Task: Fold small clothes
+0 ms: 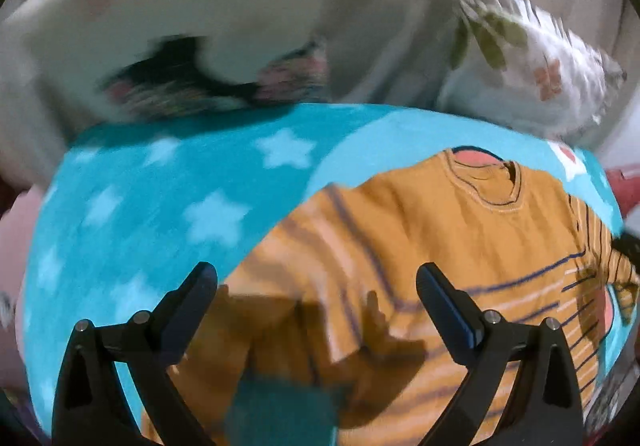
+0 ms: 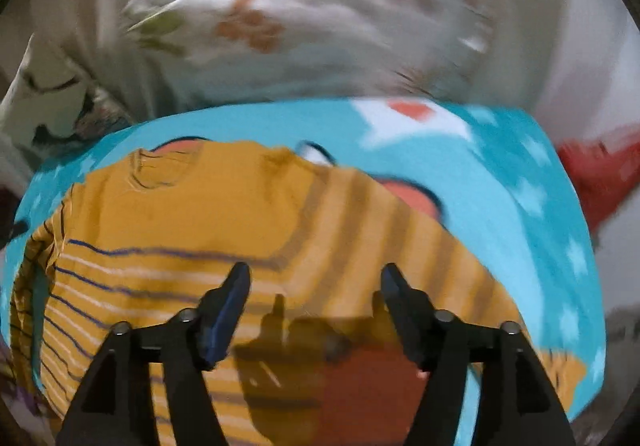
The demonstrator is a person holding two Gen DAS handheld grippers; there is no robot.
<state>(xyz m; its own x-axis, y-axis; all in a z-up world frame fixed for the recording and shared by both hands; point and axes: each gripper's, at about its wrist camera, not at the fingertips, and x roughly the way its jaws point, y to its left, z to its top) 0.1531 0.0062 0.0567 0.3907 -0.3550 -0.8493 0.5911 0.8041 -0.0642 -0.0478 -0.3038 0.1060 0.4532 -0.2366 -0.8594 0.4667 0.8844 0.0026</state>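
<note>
A small mustard-yellow striped sweater (image 1: 440,230) lies spread on a turquoise blanket with white stars (image 1: 160,182), neckline away from me. My left gripper (image 1: 316,278) is open and empty, hovering over the sweater's left sleeve. In the right wrist view the same sweater (image 2: 200,206) lies on the blanket (image 2: 520,182), and my right gripper (image 2: 314,278) is open and empty above the sweater's right sleeve and a rust-red patch (image 2: 372,386) near its hem. Both views are blurred by motion.
A white floral pillow (image 1: 532,58) (image 2: 312,18) lies behind the blanket. A cream cushion with a dark floral edge (image 1: 168,46) sits at the back left. A red cloth (image 2: 596,174) lies to the right of the blanket.
</note>
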